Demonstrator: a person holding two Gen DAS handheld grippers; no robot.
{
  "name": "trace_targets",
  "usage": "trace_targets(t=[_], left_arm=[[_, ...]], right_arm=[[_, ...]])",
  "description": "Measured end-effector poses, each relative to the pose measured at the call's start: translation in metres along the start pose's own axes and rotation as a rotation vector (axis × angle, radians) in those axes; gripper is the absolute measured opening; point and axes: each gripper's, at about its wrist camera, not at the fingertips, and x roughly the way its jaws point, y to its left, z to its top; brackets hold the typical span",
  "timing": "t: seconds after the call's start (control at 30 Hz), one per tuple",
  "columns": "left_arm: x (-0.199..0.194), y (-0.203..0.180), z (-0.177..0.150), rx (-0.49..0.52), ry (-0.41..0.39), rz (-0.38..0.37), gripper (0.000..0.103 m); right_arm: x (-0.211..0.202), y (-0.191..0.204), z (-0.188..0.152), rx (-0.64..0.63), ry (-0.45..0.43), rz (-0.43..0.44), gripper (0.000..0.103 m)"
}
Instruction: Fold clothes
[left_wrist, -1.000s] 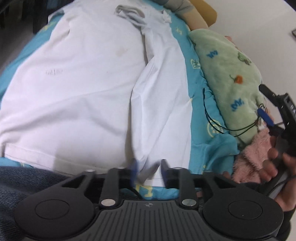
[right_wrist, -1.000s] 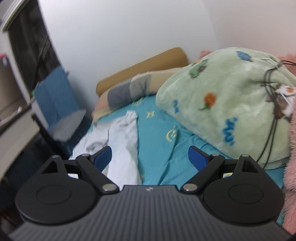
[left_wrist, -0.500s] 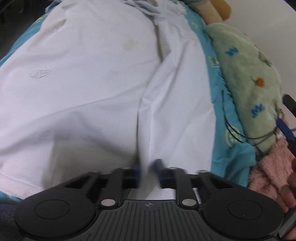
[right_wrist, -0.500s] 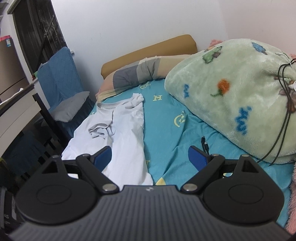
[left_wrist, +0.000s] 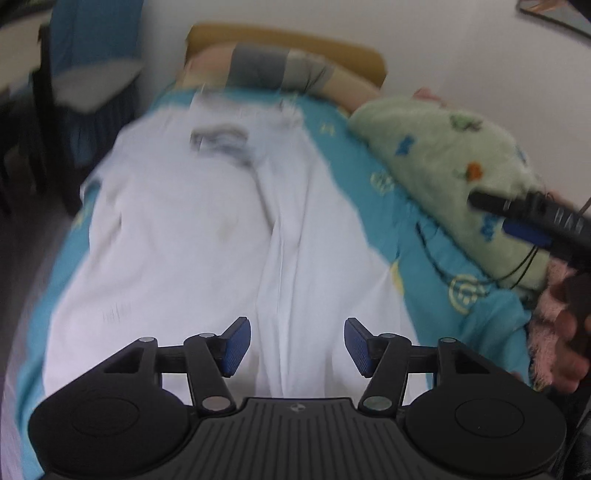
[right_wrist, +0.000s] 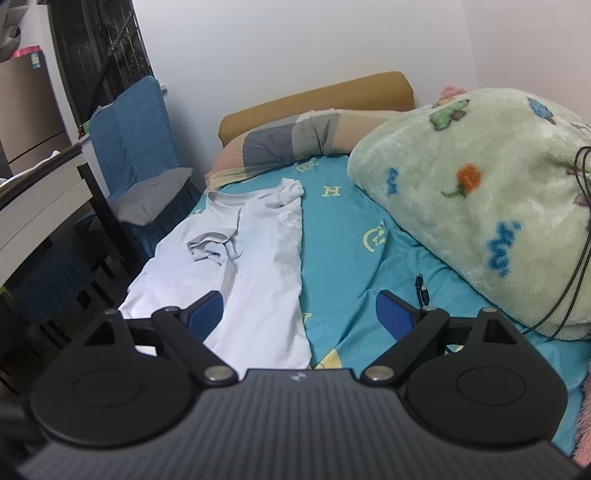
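White shirt (left_wrist: 192, 236) flat on bed (right_wrist: 351, 258), partly folded. Left tool (left_wrist: 297, 345) spread, empty. Right tool (right_wrist: 299, 314) spread, empty.

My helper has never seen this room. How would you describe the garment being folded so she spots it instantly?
Start at the bed with the teal sheet. On its left half, below the striped pillow, lies a white T-shirt, spread flat with one side folded inward. It is the only plain white thing there; the green fleece blanket on the right is patterned and bulky.
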Motion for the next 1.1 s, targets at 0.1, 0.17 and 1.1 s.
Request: trace_targets(t=[0.1,0.17,1.1], left_arm=[[-0.006,0.007,0.021,0.033,-0.07,0.021,0.087],[-0.009,0.012,0.034,0.054,-0.115,0.037,0.097],[0.047,0.242,0.004,-0.487,-0.188,0.209,0.097]], right_arm=[[-0.002,0.003,0.0,-0.007,-0.019,-0.006,0.091],[-0.001,0.007,0.001,-0.018,-0.024,-0.012,0.091],[0.388,0.406,-0.036,-0.984,0.438,0.368,0.09]])
